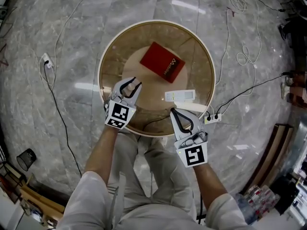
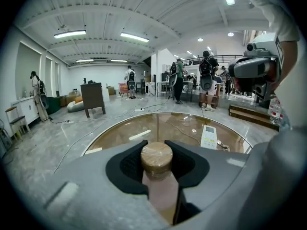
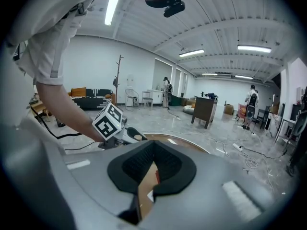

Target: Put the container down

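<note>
One brown-lidded container (image 2: 159, 176) (contents unclear) clamped in L gripper (image 2: 154, 146); R gripper (image 3: 153, 143) closed, empty.

- table (image 1: 115, 56): left and far-left glass bare, free to pass
- red book (image 1: 162, 62) lies flat at centre-far and blocks that patch
- white remote (image 1: 180, 96) right of centre, just ahead of right gripper (image 1: 173, 112)
- bare glass between left gripper (image 1: 135, 84) and remote
- narrow bare strip between book and remote
</note>
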Demonstrator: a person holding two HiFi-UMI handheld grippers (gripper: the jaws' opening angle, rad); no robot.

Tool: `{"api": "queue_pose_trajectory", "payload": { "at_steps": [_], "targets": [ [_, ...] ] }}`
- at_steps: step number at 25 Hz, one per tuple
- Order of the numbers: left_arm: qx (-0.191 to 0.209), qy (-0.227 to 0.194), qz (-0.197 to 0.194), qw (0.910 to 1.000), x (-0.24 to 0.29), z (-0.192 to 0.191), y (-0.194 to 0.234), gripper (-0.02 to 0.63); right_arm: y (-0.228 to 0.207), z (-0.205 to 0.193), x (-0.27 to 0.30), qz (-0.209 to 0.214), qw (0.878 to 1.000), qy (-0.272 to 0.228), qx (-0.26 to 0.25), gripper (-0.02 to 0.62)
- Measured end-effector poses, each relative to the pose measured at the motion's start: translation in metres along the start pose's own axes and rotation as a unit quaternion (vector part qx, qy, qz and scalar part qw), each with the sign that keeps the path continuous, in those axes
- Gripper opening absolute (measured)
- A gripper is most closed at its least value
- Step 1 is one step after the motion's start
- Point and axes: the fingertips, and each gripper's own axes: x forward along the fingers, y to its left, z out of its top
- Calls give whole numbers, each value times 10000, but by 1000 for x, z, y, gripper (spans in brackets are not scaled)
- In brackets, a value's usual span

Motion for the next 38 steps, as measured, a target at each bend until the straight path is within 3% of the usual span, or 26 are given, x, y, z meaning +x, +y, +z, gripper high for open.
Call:
{"api": "queue_pose_trajectory", "payload": {
  "at_steps": [22,34,38],
  "targets": [
    [74,-293,93,9995,23,-6,3,123,-13,-26,6,-58,10000,-11,80,5],
    [78,-259,-20,9996,18,-6,0,215,-13,-18,4,-58,9999,-96,11,6],
    [94,-254,-46,9996,18,-9,0,218,-9,-15,5,-72,9999,-140,16,5]
  ]
}}
